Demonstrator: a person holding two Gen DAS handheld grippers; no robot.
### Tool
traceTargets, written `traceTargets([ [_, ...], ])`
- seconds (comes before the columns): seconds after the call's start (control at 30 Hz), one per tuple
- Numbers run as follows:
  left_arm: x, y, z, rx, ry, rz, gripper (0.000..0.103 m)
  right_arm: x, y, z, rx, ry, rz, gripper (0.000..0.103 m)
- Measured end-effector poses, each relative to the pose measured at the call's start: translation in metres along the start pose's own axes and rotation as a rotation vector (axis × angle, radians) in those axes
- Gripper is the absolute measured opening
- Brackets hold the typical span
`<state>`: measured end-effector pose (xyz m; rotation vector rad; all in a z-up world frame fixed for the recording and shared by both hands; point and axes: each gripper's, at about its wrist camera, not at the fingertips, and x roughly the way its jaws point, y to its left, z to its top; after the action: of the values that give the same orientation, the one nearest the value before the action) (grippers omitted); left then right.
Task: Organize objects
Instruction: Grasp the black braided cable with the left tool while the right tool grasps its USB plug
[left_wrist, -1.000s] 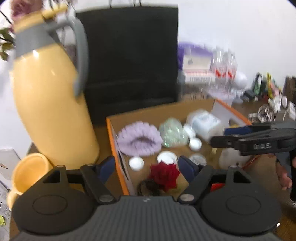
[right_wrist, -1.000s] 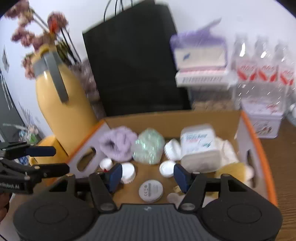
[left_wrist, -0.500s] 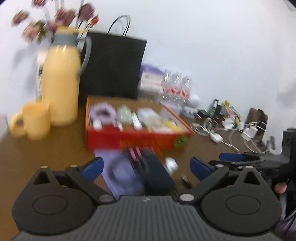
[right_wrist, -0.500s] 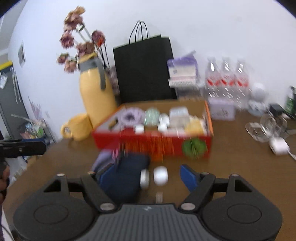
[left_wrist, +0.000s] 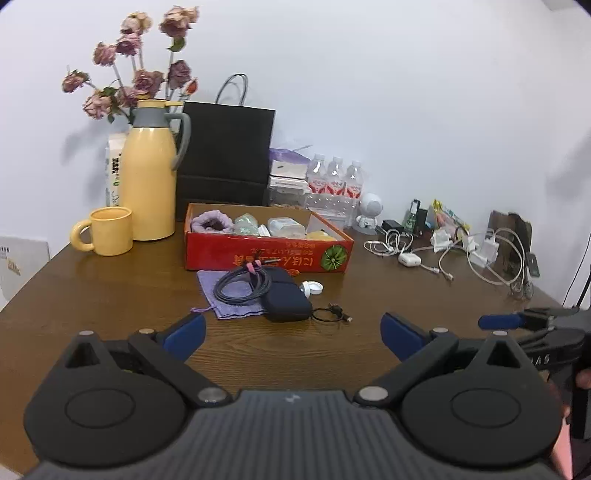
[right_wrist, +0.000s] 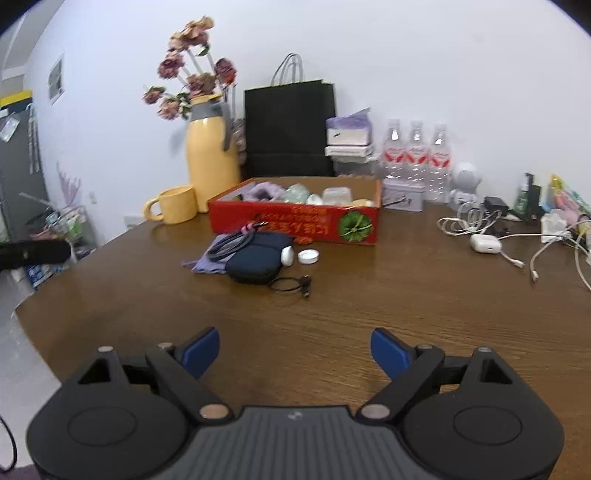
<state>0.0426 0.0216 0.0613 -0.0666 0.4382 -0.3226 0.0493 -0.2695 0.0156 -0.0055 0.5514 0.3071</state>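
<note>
Both of my tongs are empty: left gripper (left_wrist: 291, 332) spread wide, right gripper (right_wrist: 295, 349) with jaws opening, nothing between them. Loose things lie mid-table (left_wrist: 110, 314) against the red box's (left_wrist: 266, 256) near wall: a dark pouch (left_wrist: 286, 297), its long axis running away from me, with a coiled cable (left_wrist: 242, 286) on a purple bag (left_wrist: 229, 295). From either hand they sit straight ahead, well apart; I judge neither clearly nearer.

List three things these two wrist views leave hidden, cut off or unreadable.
1. Red box floor: both views, hidden by its front wall.
2. Black bag contents: both views, too low to see inside.
3. Right gripper: left wrist view, cut off by the right edge.
</note>
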Motion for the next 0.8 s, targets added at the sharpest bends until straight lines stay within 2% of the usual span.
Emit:
traceTargets([
  [0.17,0.032,-0.008,-0.011,0.059,0.031,-0.034,0.103,0.011,0.001,0.0,0.004,-0.023,0.009,0.086],
  [0.3,0.085,0.018,-0.006,0.088,0.053,-0.114,0.103,0.046,0.002,0.004,-0.008,0.0,0.003,0.083],
  [0.37,0.117,0.033,0.003,0.072,0.073,-0.087,0.103,0.069,0.005,0.007,-0.022,0.029,-0.008,0.078],
  [0.47,0.162,0.047,0.017,0.1,0.068,-0.046,0.103,0.099,0.015,0.015,-0.065,0.036,-0.007,0.074],
  [0.53,0.191,0.055,0.025,0.103,0.078,-0.02,0.103,0.119,0.017,0.021,-0.068,0.046,-0.007,0.059],
  [0.6,0.22,0.062,0.029,0.096,0.112,-0.011,0.103,0.142,0.016,0.029,-0.065,0.059,-0.04,0.055],
  [0.67,0.244,0.066,0.031,0.09,0.146,-0.022,0.103,0.164,0.013,0.036,-0.055,0.073,-0.065,0.045],
  [0.73,0.266,0.071,0.031,0.081,0.182,-0.01,0.103,0.182,0.008,0.04,-0.047,0.098,-0.073,0.04],
  [0.8,0.282,0.076,0.029,0.049,0.218,-0.009,0.103,0.197,0.005,0.043,-0.037,0.112,-0.094,0.04],
])
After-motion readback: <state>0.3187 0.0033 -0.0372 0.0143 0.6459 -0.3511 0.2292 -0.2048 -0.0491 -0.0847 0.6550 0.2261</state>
